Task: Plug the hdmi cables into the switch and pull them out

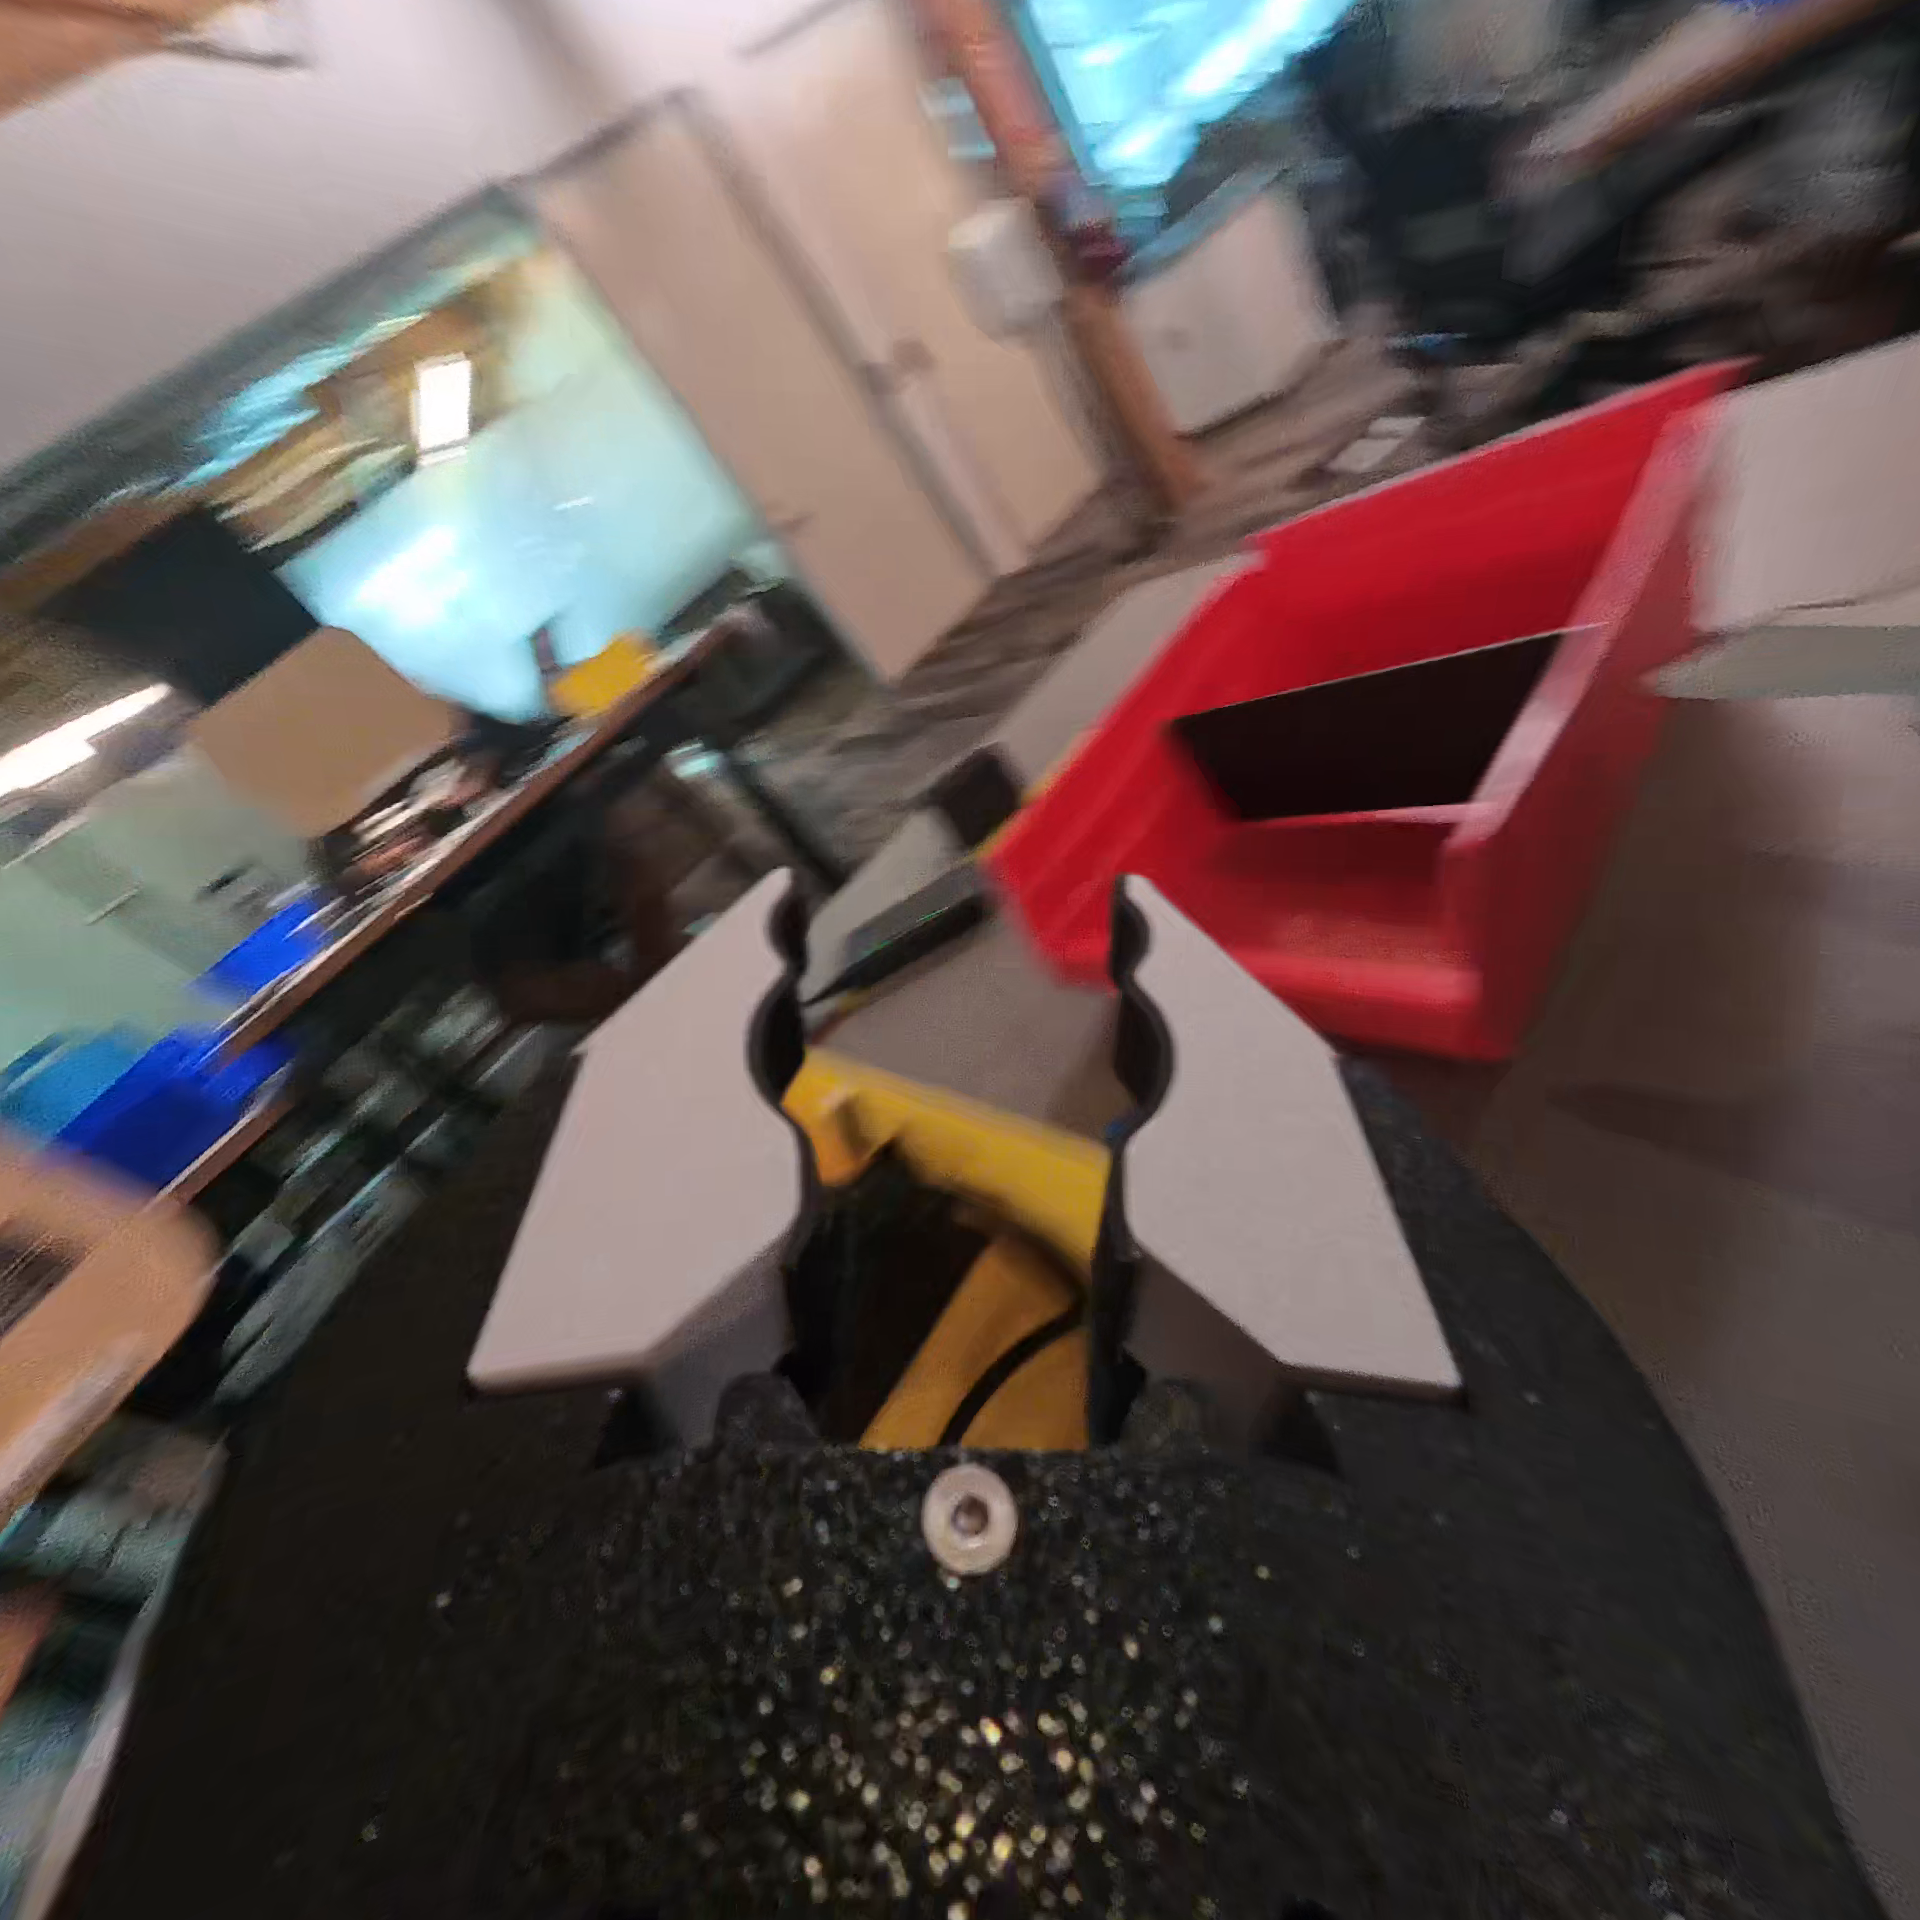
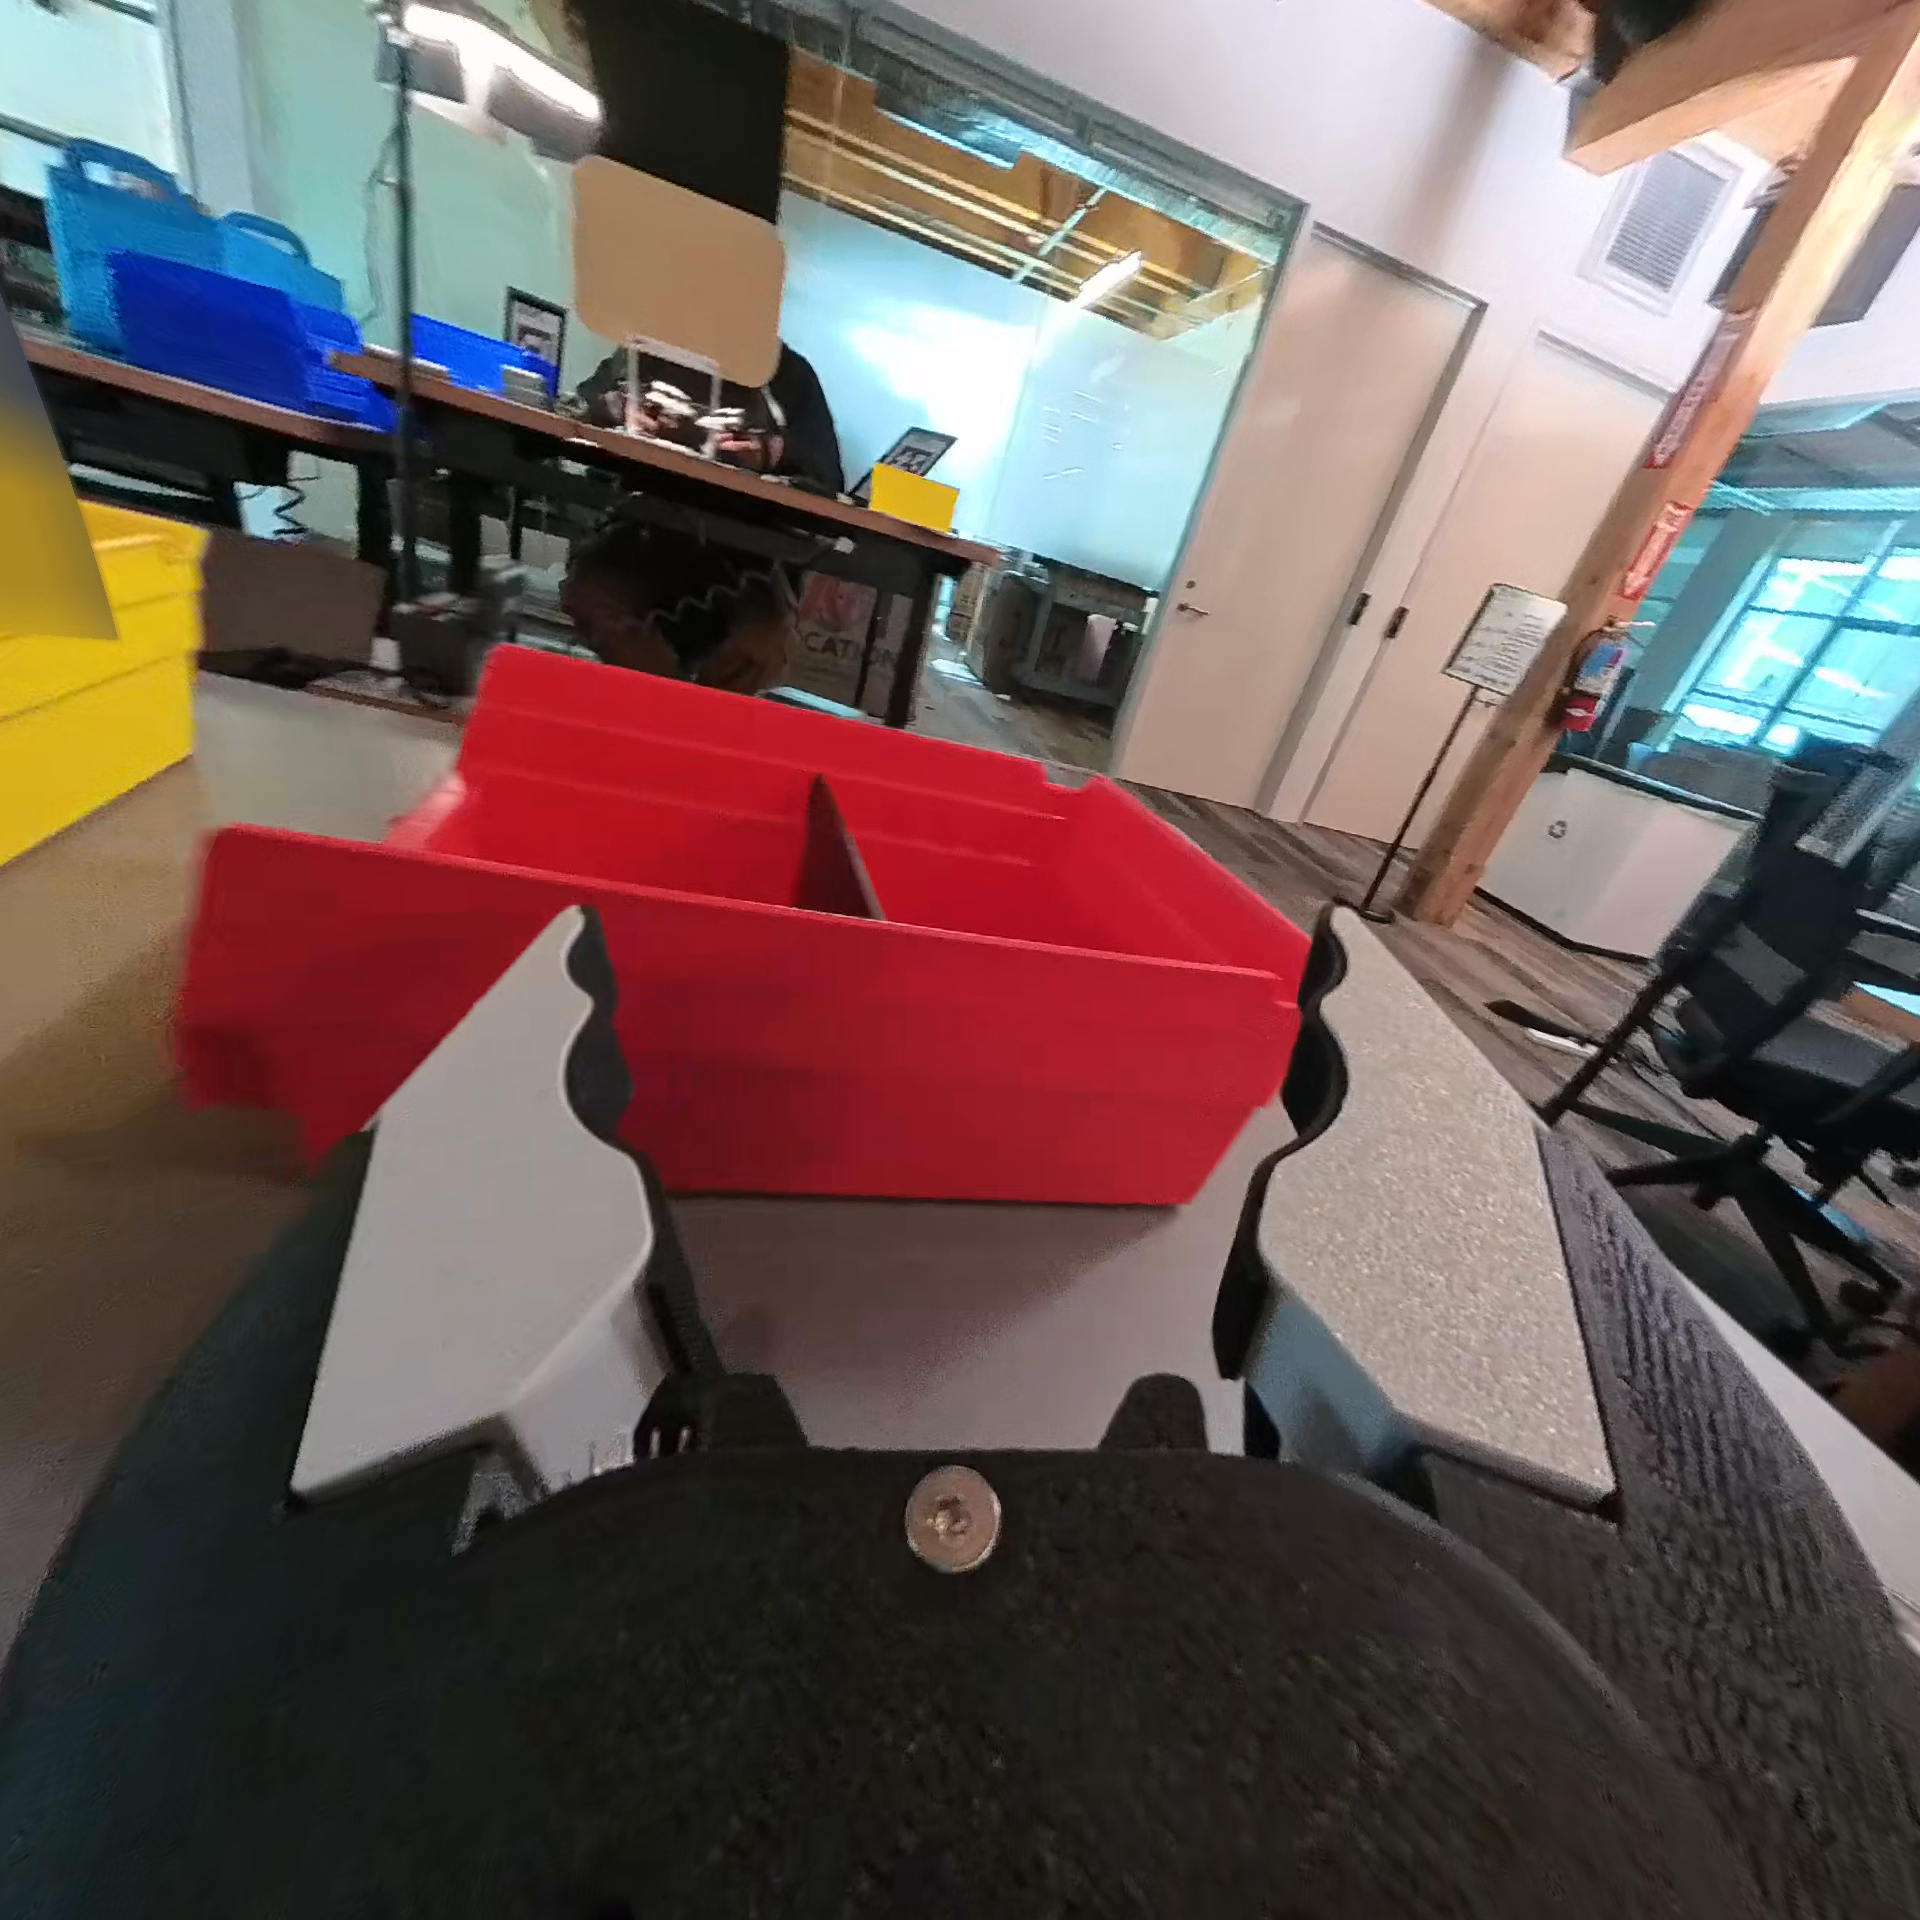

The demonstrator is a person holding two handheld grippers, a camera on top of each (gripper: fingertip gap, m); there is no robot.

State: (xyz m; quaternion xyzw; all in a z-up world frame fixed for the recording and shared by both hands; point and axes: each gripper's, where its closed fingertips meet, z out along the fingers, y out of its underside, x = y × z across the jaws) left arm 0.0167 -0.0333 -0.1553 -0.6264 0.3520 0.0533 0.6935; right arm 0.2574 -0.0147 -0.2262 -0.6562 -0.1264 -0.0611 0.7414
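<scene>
The left wrist view is blurred and tilted. My left gripper [image 1: 956, 894] is open with nothing between its pads. Beyond its tips a flat dark box with a small green light [image 1: 904, 930] lies on the grey table [image 1: 1039, 1039]. Under the fingers is a yellow bin [image 1: 935, 1132] with dark contents I cannot make out. My right gripper [image 2: 961, 920] is wide open and empty, low over the table [image 2: 104, 1039], facing the long wall of a red bin [image 2: 831, 1060]. No cable is in either grasp.
The red bin [image 1: 1351, 935] has a dark divider [image 2: 831, 862] and stands right of the left gripper. A yellow bin [image 2: 94, 707] stands at the far left. Beyond the table's right edge are an office chair [image 2: 1766, 987] and the floor.
</scene>
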